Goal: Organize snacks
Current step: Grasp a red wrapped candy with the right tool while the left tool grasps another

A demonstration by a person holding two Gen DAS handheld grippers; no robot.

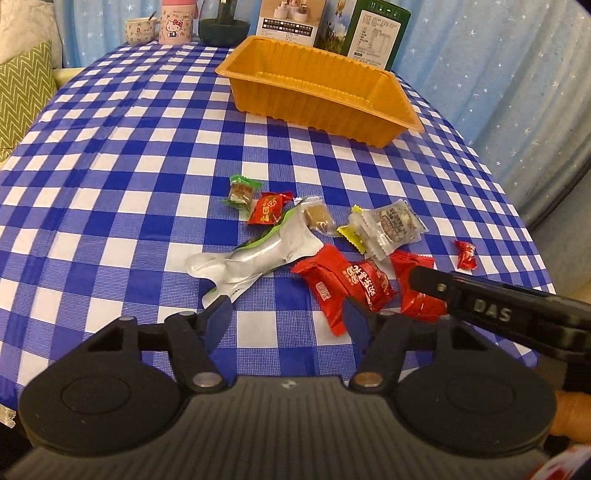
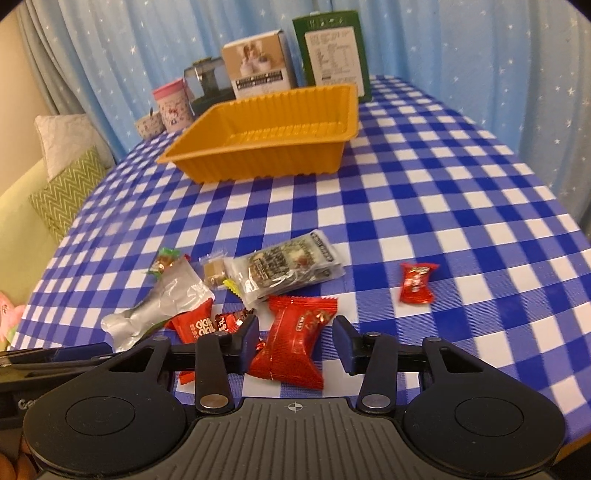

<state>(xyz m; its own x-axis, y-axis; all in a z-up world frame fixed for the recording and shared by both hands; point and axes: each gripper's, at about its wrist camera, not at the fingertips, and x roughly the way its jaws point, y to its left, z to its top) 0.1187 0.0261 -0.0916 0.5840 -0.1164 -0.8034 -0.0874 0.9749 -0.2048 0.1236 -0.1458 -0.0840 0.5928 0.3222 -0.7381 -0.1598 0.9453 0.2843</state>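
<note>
Bare cloth point(image 2: 424, 206) between snacks point(image 2: 284, 273) and tray point(image 2: 258, 162)

A table under a blue-and-white checked cloth point(image 1: 122, 155) carries an orange plastic tray point(image 1: 400, 105) toward its far side, with boxes point(image 2: 334, 51), a pink cup point(image 1: 176, 23) and a small mug point(image 1: 139, 31) along the far edge. Nearer lies a loose cluster of wrapped snacks: a silver pouch point(image 1: 255, 258), red packets point(image 2: 293, 341), a clear-wrapped biscuit point(image 2: 291, 267) and a small red candy point(image 2: 416, 282) set apart.

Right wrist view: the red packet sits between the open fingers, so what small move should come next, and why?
Probably close the right tool on the red snack packet. Its jaws stand open on either side of the packet, which lies on the checked tablecloth, and the orange tray beyond holds nothing yet.
</note>
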